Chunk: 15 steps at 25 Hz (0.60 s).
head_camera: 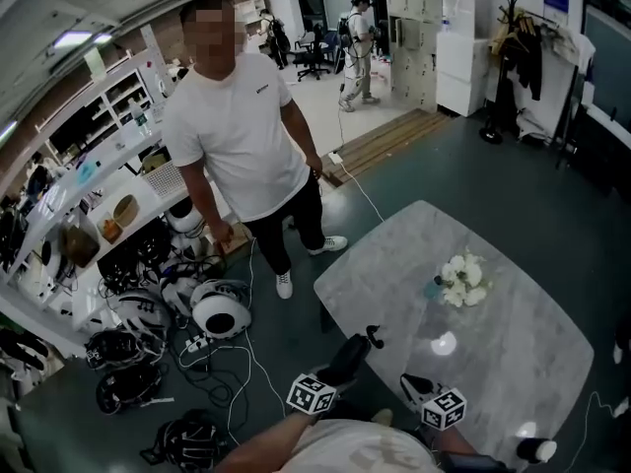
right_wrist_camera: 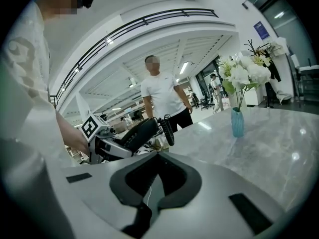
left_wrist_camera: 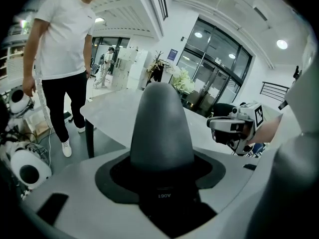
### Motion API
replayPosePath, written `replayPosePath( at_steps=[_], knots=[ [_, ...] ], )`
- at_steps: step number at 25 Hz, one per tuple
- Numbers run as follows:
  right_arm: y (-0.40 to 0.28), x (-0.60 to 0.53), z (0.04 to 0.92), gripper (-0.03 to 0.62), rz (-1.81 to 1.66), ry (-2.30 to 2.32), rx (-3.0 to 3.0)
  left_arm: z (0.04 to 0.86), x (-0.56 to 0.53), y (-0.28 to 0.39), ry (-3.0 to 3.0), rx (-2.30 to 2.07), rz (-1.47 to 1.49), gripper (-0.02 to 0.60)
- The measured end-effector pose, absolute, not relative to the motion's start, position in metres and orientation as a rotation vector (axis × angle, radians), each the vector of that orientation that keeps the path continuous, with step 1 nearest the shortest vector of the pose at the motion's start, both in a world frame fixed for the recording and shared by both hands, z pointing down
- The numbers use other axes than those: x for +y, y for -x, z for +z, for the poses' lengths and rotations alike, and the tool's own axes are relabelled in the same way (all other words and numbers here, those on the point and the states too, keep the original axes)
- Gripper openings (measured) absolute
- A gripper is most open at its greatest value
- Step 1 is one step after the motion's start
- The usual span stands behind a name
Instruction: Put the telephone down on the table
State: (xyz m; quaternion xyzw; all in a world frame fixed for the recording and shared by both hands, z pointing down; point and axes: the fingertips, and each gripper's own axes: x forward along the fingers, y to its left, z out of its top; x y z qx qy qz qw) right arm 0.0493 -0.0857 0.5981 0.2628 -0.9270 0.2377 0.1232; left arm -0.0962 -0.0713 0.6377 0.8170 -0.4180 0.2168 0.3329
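Observation:
My left gripper (head_camera: 342, 367) is shut on a black telephone (head_camera: 357, 346), which hangs in the air over the near left edge of the pale marble table (head_camera: 523, 353). In the left gripper view the telephone's dark body (left_wrist_camera: 160, 126) stands up between the jaws and fills the middle. From the right gripper view, the telephone (right_wrist_camera: 133, 134) lies slanted in the left gripper (right_wrist_camera: 107, 146), with its coiled cord (right_wrist_camera: 167, 128) hanging off the end. My right gripper (head_camera: 413, 385) is beside it on the right, shut with nothing in it (right_wrist_camera: 158, 156).
A blue vase of white flowers (head_camera: 461, 280) stands mid-table. A person in a white T-shirt (head_camera: 239, 136) stands on the floor left of the table. Helmets (head_camera: 219, 309) and cables (head_camera: 212, 363) litter the floor at left. A small dark thing (head_camera: 537, 450) sits at the table's near right edge.

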Motion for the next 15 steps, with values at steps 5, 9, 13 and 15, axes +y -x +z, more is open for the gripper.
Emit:
replayPosePath(
  at_steps=[5, 9, 13, 15],
  knots=[
    [-0.054, -0.097, 0.605, 0.015, 0.721, -0.818, -2.677, 0.653, -0.088, 0.087, -2.153, -1.020, 0.635, 0.275],
    [-0.061, -0.117, 0.601, 0.015, 0.719, -0.898, -2.659, 0.660, -0.118, 0.079, -2.201, -0.954, 0.709, 0.275],
    [-0.072, -0.135, 0.603, 0.015, 0.732, -0.978, -2.629, 0.675, -0.142, 0.072, -2.231, -0.905, 0.786, 0.275],
    [-0.077, -0.146, 0.601, 0.015, 0.730, -1.008, -2.620, 0.681, -0.156, 0.068, -2.243, -0.891, 0.818, 0.275]
  ],
)
